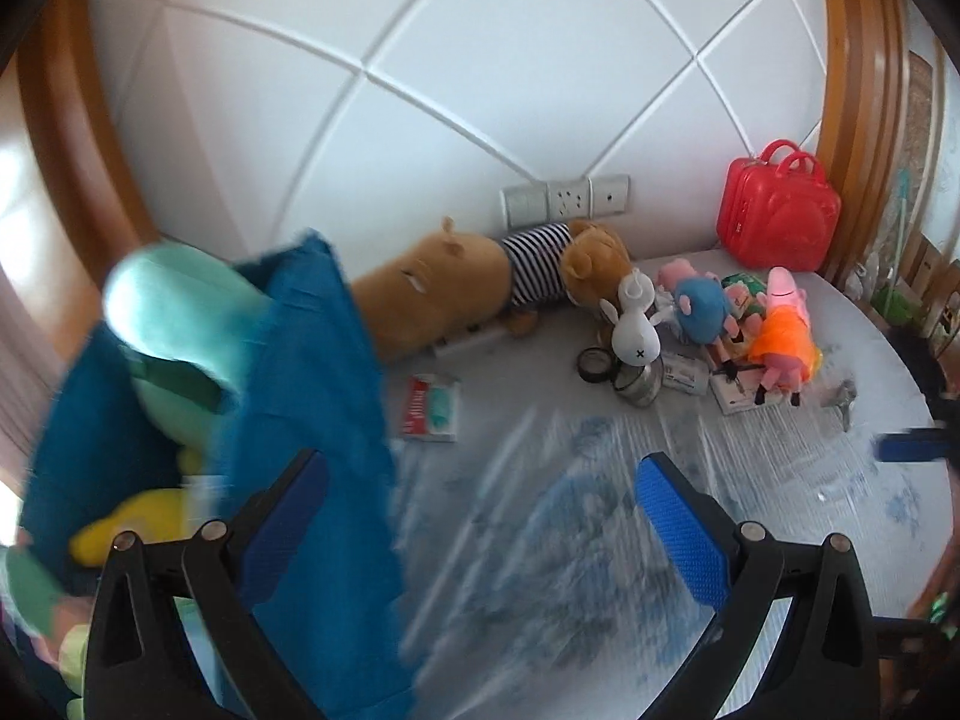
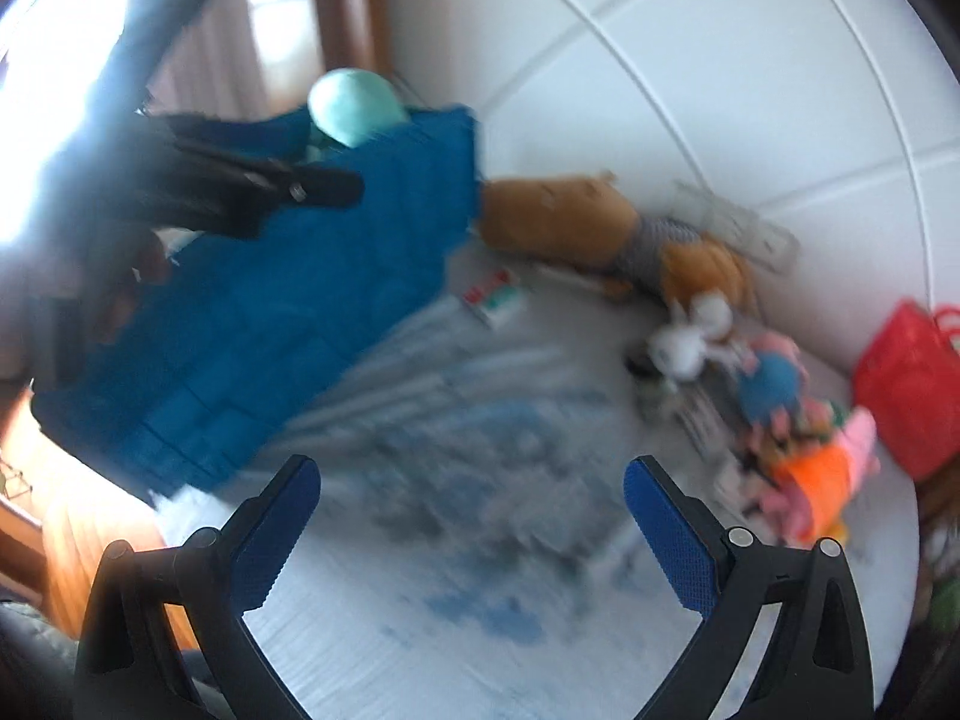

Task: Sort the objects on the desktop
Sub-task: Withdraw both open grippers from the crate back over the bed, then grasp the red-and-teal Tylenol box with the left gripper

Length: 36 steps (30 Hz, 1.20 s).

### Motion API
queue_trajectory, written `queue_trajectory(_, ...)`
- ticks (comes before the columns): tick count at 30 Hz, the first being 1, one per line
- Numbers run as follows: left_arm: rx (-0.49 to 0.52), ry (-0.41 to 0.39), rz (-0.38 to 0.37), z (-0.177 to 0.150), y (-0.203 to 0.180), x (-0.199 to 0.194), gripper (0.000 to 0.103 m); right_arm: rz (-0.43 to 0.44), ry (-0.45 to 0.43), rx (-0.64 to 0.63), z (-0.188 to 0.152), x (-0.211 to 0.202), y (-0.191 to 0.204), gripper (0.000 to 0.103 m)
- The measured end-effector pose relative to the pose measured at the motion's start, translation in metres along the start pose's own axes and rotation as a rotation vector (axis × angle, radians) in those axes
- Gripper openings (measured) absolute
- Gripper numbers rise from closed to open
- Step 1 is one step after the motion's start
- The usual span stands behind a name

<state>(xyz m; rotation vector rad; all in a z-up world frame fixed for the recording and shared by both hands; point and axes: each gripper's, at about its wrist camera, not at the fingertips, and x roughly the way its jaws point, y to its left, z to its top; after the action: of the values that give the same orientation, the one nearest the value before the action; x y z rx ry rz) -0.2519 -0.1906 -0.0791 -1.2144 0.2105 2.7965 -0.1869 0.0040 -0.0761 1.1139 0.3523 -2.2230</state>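
Several plush toys cluster far right on the bench, red case behind them; blue fabric bin with a green plush near left. Left gripper and right gripper: fingers spread, holding nothing.

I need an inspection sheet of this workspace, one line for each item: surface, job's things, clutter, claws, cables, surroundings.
Surface: round table with a grey-white, blue-patterned cover.
Job's things: blue fabric storage bag at the left, holding a mint-green plush toy and a yellow plush toy; long brown plush animal in a striped shirt, white rabbit plush, blue-dressed pig plush and orange-dressed pig plush at the back.
Clutter: red-and-white flat packet, black tape roll, metal tin.
Claws: left claw open, empty; right claw open, empty.
Cables: nothing seen.
Surroundings: white panelled wall, wall sockets, red plastic toy suitcase.
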Motion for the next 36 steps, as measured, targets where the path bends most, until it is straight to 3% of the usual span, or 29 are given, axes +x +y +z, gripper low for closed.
queue_trajectory(4,-0.053,0.006,-0.022,-0.002,-0.008,0.085,0.103,-0.022,0.037,0.055,-0.027,0.003,-0.049,0.103)
queue_trajectory(7,-0.031,0.003,-0.018,-0.001,-0.007,0.147,0.103,-0.039,0.071,0.101,-0.04,0.019,-0.076,0.103)
queue_trajectory(15,-0.064,0.044,0.041,-0.011,0.031,0.302,0.103,-0.081,0.161,0.222,-0.096,0.072,-0.118,0.103)
queue_trajectory(21,-0.072,0.059,0.066,-0.005,0.052,0.35,0.103,-0.094,0.226,0.272,-0.13,0.1,-0.123,0.103)
queue_trajectory(28,-0.089,0.114,0.039,-0.011,0.061,0.372,0.102,-0.101,0.233,0.278,-0.127,0.107,-0.12,0.103)
queue_trajectory(30,-0.058,0.102,0.034,-0.012,0.052,0.368,0.091,-0.098,0.23,0.276,-0.123,0.107,-0.118,0.103)
queue_trajectory(32,-0.023,0.088,0.041,-0.011,0.042,0.364,0.049,-0.098,0.224,0.267,-0.117,0.107,-0.116,0.103)
queue_trajectory(34,0.008,0.083,0.063,-0.009,0.033,0.361,0.024,-0.098,0.219,0.266,-0.114,0.108,-0.116,0.103)
queue_trajectory(36,0.016,0.085,0.085,-0.009,0.029,0.36,0.021,-0.097,0.218,0.265,-0.113,0.109,-0.115,0.103)
